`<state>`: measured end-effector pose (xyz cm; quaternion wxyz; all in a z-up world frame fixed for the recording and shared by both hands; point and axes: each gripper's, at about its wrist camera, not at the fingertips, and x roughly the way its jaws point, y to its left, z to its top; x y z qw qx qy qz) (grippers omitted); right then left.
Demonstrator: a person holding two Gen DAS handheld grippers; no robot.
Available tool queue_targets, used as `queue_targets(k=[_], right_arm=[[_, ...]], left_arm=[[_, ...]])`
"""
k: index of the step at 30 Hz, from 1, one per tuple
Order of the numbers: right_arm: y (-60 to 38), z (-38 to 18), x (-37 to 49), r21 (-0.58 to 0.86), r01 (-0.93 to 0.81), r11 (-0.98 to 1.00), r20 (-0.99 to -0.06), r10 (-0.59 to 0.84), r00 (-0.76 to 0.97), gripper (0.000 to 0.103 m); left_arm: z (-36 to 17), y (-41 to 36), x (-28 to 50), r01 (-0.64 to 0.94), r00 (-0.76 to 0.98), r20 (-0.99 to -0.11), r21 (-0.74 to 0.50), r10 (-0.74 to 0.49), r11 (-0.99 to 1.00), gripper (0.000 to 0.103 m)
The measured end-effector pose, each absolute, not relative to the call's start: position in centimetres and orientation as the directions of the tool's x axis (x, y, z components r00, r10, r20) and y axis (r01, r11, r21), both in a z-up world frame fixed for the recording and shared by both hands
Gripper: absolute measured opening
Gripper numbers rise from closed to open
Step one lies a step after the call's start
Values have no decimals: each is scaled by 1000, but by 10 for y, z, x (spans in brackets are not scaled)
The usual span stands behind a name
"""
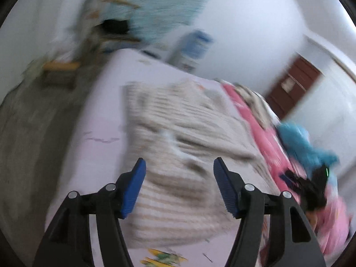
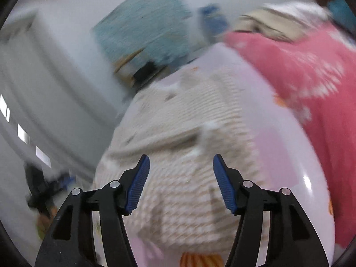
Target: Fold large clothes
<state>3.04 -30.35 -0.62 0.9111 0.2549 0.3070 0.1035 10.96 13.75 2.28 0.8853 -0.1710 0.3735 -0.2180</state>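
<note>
Striped beige sweater [image 1: 178, 146] lies in middle of both pictures, on pale pink bed sheet [image 1: 100, 115]. We think it soft, floppy, light, a bit thick; best pinched at edge or corner, one claw each side. Left gripper [image 1: 179, 166] spread, nothing between pads. Right gripper [image 2: 181, 162] spread too, empty, over sweater. Pink blanket [image 2: 300, 71] at upper right. Pictures blurry; we read no words or labels.

I see a soft ribbed knit in the striped beige garment [image 1: 178, 138], lying on a smooth pale pink sheet [image 1: 104, 102]. Left gripper [image 1: 179, 166] and right gripper [image 2: 181, 163]: matt black plastic arms, ridged blue pads [image 2: 138, 184], shiny metal pins.
</note>
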Motion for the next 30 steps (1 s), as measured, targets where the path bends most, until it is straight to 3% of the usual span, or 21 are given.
queue_targets(k=[4,7,10,17,19,24,28,30], right_arm=[[-229,-9,34,347,-183,920,-596,367,714,37],[-197,-26,44,297,-236,925,-647,377,663,33],[-189,-44,48,264,-229,937,-702,349,621,33],[-196,-41,47,284,-204,937,-725,349,594,32],[-191,-32,47,259,-215,941,-710,337,618,26],[-181,-18,66,255,-248,935,-649,356,673,26],[-179,-51,103,323,-215,922,-692,385,611,26],[-182,-49,107,340,-213,916,-686,397,610,25]], left_arm=[[1,70,102,386,519,-652,-399,-553,832,61],[-21,39,101,425,468,-693,-367,-548,827,61],[-51,26,108,367,414,-794,-303,-446,880,61],[-44,42,89,364,443,-775,-304,-450,881,60],[-32,45,88,390,491,-739,-288,-462,875,59],[-21,44,111,410,534,-678,-315,-505,856,59],[-52,47,150,262,504,-781,-269,-369,927,59],[-60,57,155,232,502,-769,-321,-396,918,59]])
